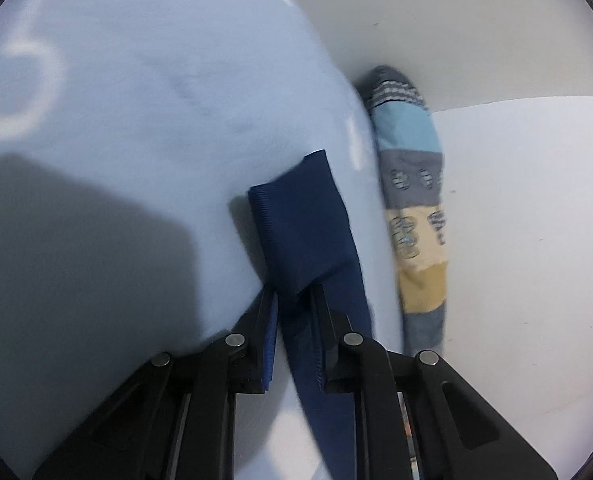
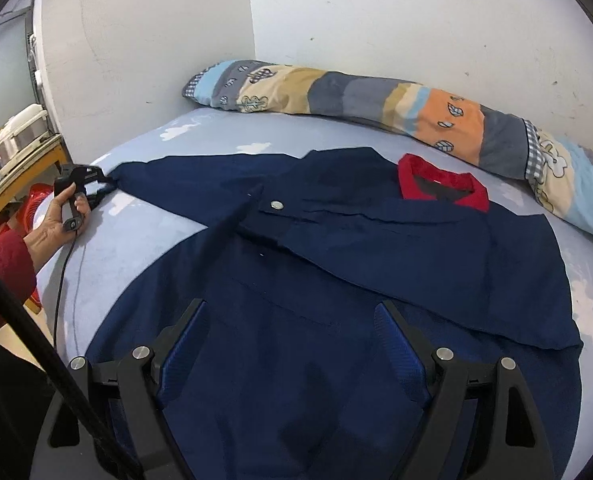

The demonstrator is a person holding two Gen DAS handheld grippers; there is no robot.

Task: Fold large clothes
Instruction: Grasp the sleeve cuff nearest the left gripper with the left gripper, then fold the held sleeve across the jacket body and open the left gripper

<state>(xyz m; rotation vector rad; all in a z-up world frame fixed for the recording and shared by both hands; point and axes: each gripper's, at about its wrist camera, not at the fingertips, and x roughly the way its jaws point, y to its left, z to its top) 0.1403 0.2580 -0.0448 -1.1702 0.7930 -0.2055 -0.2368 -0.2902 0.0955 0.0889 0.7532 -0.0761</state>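
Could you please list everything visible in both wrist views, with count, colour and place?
jacket: one, navy with a red collar, spread flat on the bed.
jacket cuff: one, navy, clamped at the sleeve end by the left gripper.
bed sheet: one, pale blue with white cloud shapes, under the jacket.
bolster pillow: one, patchwork of blue, grey, beige and orange, along the wall.
wooden table: one, at far left, bearing a white appliance.
red stool: one, below the table.
left gripper: black, shut on the cuff.
right gripper: black with blue pads, open above the jacket.
hand: one, red sleeve, holding the left gripper.
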